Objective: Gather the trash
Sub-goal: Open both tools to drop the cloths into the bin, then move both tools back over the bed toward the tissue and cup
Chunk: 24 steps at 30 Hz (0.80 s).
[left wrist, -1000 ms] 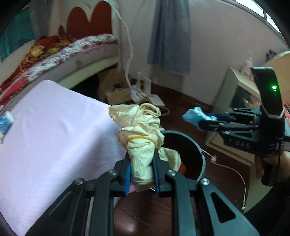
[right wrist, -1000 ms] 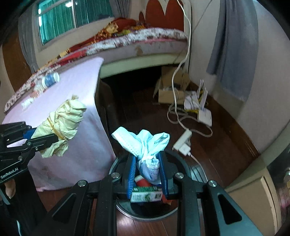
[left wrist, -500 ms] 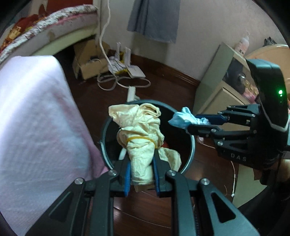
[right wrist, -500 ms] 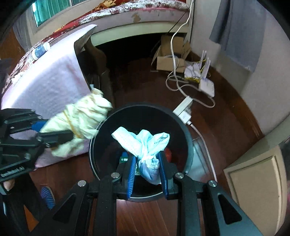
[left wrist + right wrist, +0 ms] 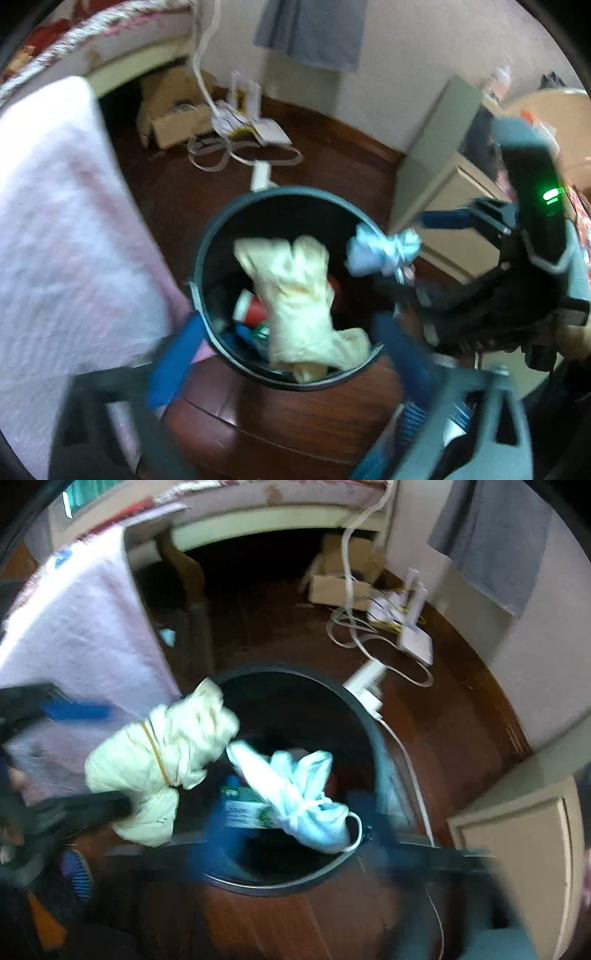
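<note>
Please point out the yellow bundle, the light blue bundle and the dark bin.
yellow bundle (image 5: 295, 291): left wrist view, middle of the crumpled cloth.
light blue bundle (image 5: 295, 794): right wrist view, middle, near the knot.
dark bin (image 5: 280, 192): left wrist view, far rim.

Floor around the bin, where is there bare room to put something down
Bare wood floor lies in front of the bin, on the near side, and between bin and cardboard box. It is crowded behind the bin: power strip, coiled cable and white router. The pink cloth hems one side, the beige cabinet the other.
</note>
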Available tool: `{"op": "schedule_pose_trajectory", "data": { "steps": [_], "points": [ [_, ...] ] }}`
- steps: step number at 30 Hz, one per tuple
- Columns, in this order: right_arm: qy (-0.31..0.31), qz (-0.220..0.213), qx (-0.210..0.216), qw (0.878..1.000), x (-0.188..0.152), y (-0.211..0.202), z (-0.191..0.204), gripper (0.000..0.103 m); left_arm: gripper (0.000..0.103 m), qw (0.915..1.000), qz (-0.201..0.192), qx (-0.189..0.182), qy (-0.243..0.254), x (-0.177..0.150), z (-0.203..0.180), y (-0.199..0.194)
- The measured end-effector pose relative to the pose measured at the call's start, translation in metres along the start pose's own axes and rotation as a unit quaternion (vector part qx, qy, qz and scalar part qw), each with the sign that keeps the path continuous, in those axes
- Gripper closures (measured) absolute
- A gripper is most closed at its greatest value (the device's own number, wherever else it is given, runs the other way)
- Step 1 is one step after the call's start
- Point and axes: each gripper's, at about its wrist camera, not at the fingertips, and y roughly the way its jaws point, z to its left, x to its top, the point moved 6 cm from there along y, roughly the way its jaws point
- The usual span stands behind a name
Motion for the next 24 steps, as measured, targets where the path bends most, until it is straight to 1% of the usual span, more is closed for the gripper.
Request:
{"op": "schedule_pose_trajectory", "data": {
  "steps": [2, 3, 6, 9, 16, 24],
  "points": [
    [0.004, 0.002, -0.021, 1.000, -0.002, 0.001, -0.009, 0.000, 0.001, 0.9998, -0.001, 0.017, -0.008, -0.005, 0.009, -0.005],
    [0.010, 0.005, -0.025, 1.000, -0.002, 0.002, -0.014, 0.000, 0.001, 0.9995, -0.002, 0.029, -0.014, -0.007, 0.015, -0.006],
    [0.025, 0.007, -0.033, 0.999, -0.002, 0.002, -0.023, 0.000, 0.001, 0.9970, -0.008, 0.073, -0.027, -0.013, 0.030, -0.010],
    [0.021, 0.006, -0.037, 0.999, -0.001, 0.001, -0.021, 0.000, 0.001, 0.9952, -0.015, 0.092, -0.031, -0.017, 0.036, -0.016],
    [0.009, -0.010, -0.035, 0.999, 0.004, -0.012, -0.004, 0.000, 0.001, 0.9925, -0.033, 0.113, -0.034, -0.013, 0.041, -0.029],
    [0.006, -0.044, -0.025, 0.999, 0.018, -0.044, 0.012, 0.000, 0.001, 0.9898, -0.059, 0.123, -0.042, -0.008, 0.048, -0.056]
  ]
}}
